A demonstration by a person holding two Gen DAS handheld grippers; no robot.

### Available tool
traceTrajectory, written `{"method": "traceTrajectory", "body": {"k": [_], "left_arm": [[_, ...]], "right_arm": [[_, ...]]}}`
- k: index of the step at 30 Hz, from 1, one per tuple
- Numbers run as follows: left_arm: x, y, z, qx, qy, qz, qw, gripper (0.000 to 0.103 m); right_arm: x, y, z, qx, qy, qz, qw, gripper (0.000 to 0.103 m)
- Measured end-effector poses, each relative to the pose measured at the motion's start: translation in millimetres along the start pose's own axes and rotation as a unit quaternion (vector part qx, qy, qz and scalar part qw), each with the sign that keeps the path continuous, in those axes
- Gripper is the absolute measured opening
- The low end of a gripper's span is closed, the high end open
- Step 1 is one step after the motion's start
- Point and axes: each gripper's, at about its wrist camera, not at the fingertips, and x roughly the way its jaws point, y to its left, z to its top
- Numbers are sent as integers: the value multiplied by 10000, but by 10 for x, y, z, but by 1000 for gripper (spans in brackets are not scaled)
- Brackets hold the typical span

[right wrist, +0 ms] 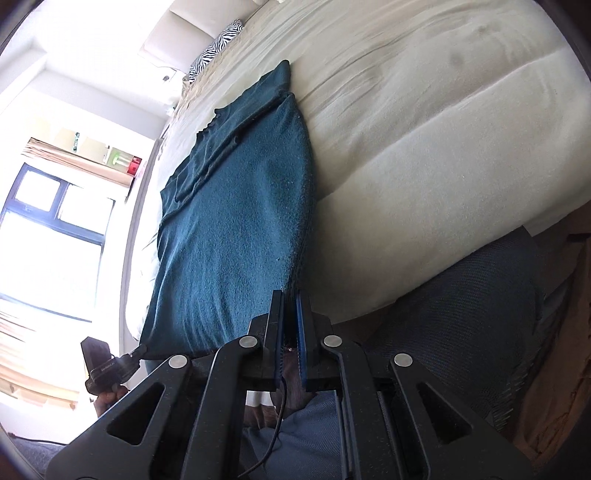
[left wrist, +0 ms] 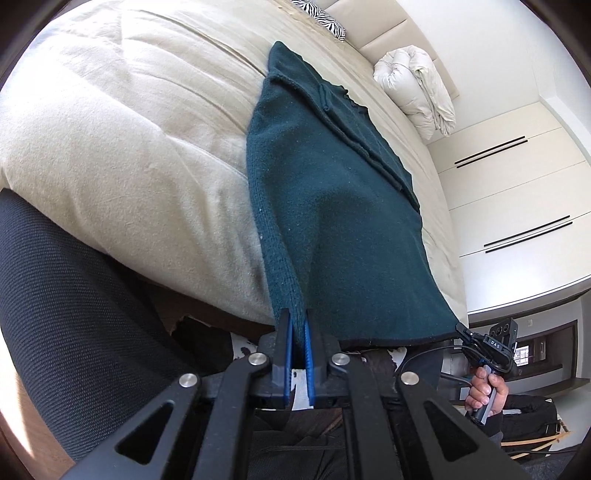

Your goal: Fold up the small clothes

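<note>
A dark teal knit garment (left wrist: 332, 192) lies stretched along the cream bed (left wrist: 129, 129), its near hem pulled off the bed's edge. My left gripper (left wrist: 297, 317) is shut on one near corner of the hem. My right gripper (right wrist: 291, 299) is shut on the other near corner of the same garment (right wrist: 236, 206). The right gripper also shows in the left wrist view (left wrist: 467, 332), pinching that corner, and the left gripper shows in the right wrist view (right wrist: 142, 349). The far part of the garment has folded sleeves lying on top.
A zebra-print pillow (left wrist: 325, 18) and a rolled cream duvet (left wrist: 417, 88) lie at the bed's far end. White wardrobe doors (left wrist: 517, 206) stand beside the bed. A dark mesh chair (left wrist: 74, 295) is close by. A bright window (right wrist: 55, 229) is opposite.
</note>
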Motion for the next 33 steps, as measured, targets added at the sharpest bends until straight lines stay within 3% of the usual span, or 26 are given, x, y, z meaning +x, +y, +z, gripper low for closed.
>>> {"method": "traceTrajectory", "body": {"k": [10, 21, 33], "left_arm": [[-144, -162, 331, -225, -541, -667, 9961, 7], [-178, -407, 1038, -384, -1211, -1503, 9805, 7], [-72, -487, 1927, -486, -1581, -1619, 9728, 7]], "right_arm": [[-109, 159, 347, 117, -438, 740, 9962, 5], [-12, 560, 1095, 153, -973, 1277, 9869, 5], [329, 716, 1976, 322, -1277, 1326, 9824, 5]]}}
